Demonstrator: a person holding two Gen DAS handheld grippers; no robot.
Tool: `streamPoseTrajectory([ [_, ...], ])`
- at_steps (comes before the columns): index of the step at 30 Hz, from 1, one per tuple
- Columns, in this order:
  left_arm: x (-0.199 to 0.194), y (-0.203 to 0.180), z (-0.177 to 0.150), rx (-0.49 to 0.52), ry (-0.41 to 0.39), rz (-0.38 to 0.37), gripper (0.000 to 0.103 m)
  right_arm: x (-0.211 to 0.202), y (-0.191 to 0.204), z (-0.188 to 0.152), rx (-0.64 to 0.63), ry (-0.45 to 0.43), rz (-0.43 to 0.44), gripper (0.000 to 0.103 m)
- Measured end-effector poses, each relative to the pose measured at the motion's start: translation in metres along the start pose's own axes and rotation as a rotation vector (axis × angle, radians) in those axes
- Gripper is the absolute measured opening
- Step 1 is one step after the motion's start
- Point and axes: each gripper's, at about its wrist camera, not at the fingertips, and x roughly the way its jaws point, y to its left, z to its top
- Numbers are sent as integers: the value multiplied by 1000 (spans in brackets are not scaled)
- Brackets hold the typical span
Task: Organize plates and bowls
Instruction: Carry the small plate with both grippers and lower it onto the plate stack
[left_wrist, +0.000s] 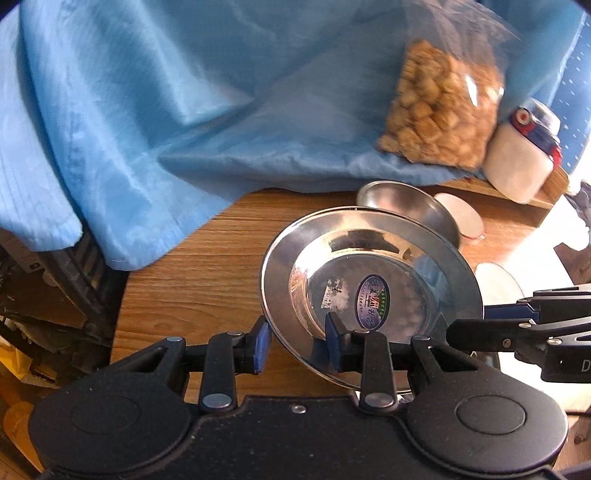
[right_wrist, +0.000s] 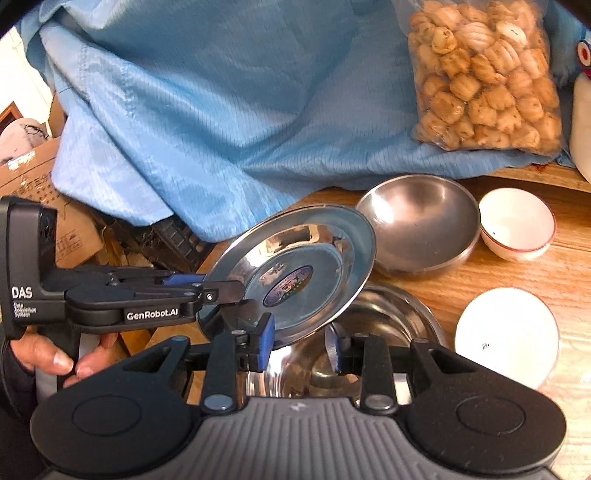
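**Steel plate lifted between two tongs; no stack begun**

We see a round shiny steel plate with an oval sticker (left_wrist: 373, 301) held tilted in the air above the wooden surface (left_wrist: 207, 280).

The left tongs (left_wrist: 297, 338) are partly open and straddle the plate's rim at 7 o'clock, one blue pad under it and one inside, apparently clamping it. The right tongs (right_wrist: 299, 345) are about as far open. They meet the rim at 3 o'clock in the left wrist view and seem to pinch it too, though we cannot confirm firm pressure.

In the right wrist view, a wide steel basin (right_wrist: 391, 328) lies directly beneath the plate. A deep steel bowl (right_wrist: 417, 225) sits at 1 o'clock from the plate. A small white bowl with a red rim (right_wrist: 517, 225) and a flat white dish (right_wrist: 506, 336) lie at 3 o'clock, each apart from the others.

We judge the task to be at an early stage: one plate is in transit, while the bowls and the dish are not yet stacked or grouped.
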Motion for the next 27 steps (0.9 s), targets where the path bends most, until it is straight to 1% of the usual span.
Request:
streamPoseTrajectory([
  [5,-3,-13,-5,42,14,-18,35,-10,-4,-9,-26,41,3,34],
  [9,-1,-21,-9,43,40,-29,35,-15,-11,-14,-14,61,10,34],
  [16,0,-30,-13,59,77,-39,35,-22,-24,-21,34,97,33,34],
  [27,4,-46,-17,101,129,-39,36,-22,-38,-32,104,140,35,34],
])
